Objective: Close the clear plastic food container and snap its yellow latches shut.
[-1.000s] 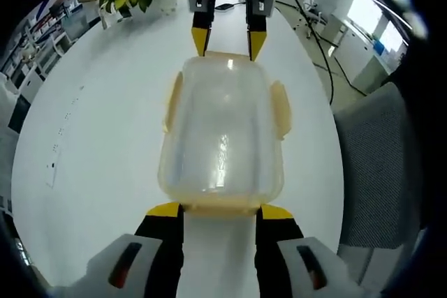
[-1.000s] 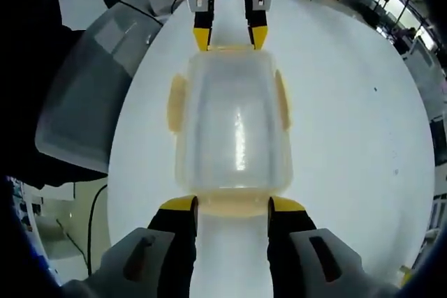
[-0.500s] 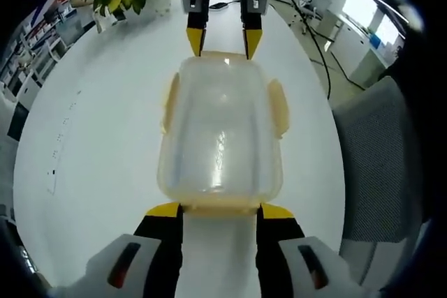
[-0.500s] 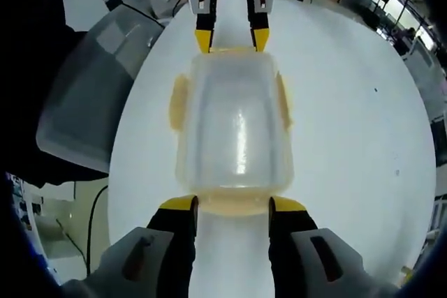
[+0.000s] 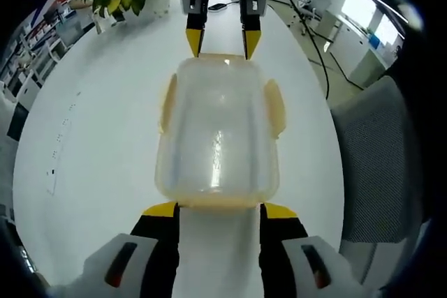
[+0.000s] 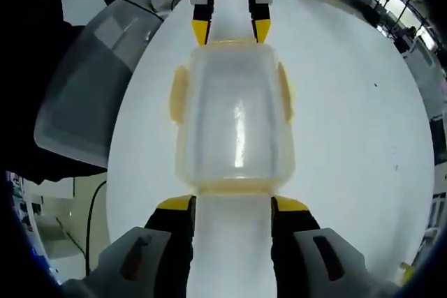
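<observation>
Here both grippers, left gripper (image 5: 218,209) and right gripper (image 6: 232,204), face each other, jaws apart, flanking the container (image 5: 218,130).

Left gripper (image 5: 218,209): seen rising from 6 o'clock in the left gripper view; jaws spread apart, yellow tips level with one another.
Left gripper, opposite aspect (image 6: 232,31): seen entering from 12 o'clock in the right gripper view, tips directed toward 6 o'clock; jaws parted.
Right gripper (image 6: 232,204): seen rising from 6 o'clock in the right gripper view; jaws held apart, tips even.
Right gripper, opposite aspect (image 5: 218,42): seen at 12 o'clock in the left gripper view, pointed toward 6 o'clock; jaws parted.
Arrangement: the two grippers are set facing each other, tips toward tips.
</observation>
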A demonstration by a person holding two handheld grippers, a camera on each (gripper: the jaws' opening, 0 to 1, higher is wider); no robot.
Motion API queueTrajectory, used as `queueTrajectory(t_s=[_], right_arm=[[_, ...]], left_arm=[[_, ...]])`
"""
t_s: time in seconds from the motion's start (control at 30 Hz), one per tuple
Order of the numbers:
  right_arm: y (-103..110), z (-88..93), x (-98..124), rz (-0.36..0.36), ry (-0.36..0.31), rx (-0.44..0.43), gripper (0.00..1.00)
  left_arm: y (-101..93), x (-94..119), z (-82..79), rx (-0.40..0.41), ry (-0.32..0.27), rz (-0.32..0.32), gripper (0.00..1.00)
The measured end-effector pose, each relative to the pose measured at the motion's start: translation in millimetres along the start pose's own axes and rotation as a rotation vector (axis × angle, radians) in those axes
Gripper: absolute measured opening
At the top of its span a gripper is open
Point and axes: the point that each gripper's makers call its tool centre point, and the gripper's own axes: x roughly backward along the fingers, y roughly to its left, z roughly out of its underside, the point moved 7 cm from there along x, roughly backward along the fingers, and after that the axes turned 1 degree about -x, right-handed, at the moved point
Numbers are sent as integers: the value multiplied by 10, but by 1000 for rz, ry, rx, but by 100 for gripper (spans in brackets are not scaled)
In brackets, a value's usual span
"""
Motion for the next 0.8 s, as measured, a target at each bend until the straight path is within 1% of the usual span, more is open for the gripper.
queueTrajectory(t_s=[0.03, 0.07, 0.1, 0.13, 0.17, 0.2, 0.23, 0.27, 0.3, 0.33, 0.37, 0.4, 0.43, 0.47, 0.5, 0.53, 0.57, 0.6, 0.63, 0.67, 0.73, 0.77, 0.8], right_arm=[[-7, -24, 15, 7, -27, -28, 45], [-1, -42, 29, -1, -47, -52, 45], [10, -37, 58, -15, -49, -72, 45], [8, -20, 81, -12, -40, -64, 46], [-4, -1, 107, 5, -40, -66, 47], [-50, 18, 142, 54, -52, -85, 48], [-27, 39, 174, 48, -94, -177, 46], [-10, 54, 189, 41, -119, -239, 43], [6, 75, 206, 44, -166, -316, 39], [7, 84, 212, 60, -205, -353, 38], [23, 97, 215, 66, -258, -452, 37], [50, 115, 210, 57, -281, -540, 37], [72, 120, 191, 55, -319, -593, 38], [89, 122, 180, 63, -340, -619, 39], [109, 128, 168, 75, -352, -647, 39], [129, 145, 153, 92, -355, -693, 38], [149, 140, 145, 99, -365, -711, 38], [133, 140, 151, 144, -390, -725, 39], [127, 127, 156, 160, -420, -758, 40], [149, 113, 161, 148, -447, -807, 40], [159, 104, 167, 152, -482, -850, 39], [163, 125, 161, 169, -478, -870, 39], [168, 135, 150, 175, -473, -865, 40]], left_arm=[[-8, 3, -14, 33, -25, 13, 40], [3, 18, 2, 28, -15, 14, 40], [9, 27, 18, 43, -15, 11, 40], [9, 43, 43, 58, -7, 12, 40], [0, 69, 75, 85, -5, 17, 40], [-16, 88, 87, 129, -23, 22, 40], [-22, 106, 80, 176, -65, 28, 40], [-33, 128, 84, 221, -102, 34, 40], [-41, 158, 105, 287, -142, 42, 40], [-49, 185, 125, 334, -165, 45, 40], [-50, 212, 148, 386, -185, 47, 39], [-39, 233, 140, 437, -230, 43, 38], [-28, 250, 133, 492, -265, 32, 37], [-49, 280, 125, 557, -307, 34, 36], [-62, 283, 121, 607, -334, 45, 36], [-86, 291, 133, 683, -352, 45, 34], [-88, 288, 134, 721, -376, 47, 32], [-111, 280, 127, 763, -408, 48, 30], [-121, 266, 135, 800, -414, 45, 29], [-143, 242, 145, 830, -416, 36, 29], [-174, 208, 153, 853, -411, 19, 29], [-195, 179, 166, 868, -395, -3, 30], [-219, 163, 158, 868, -396, -6, 30]])
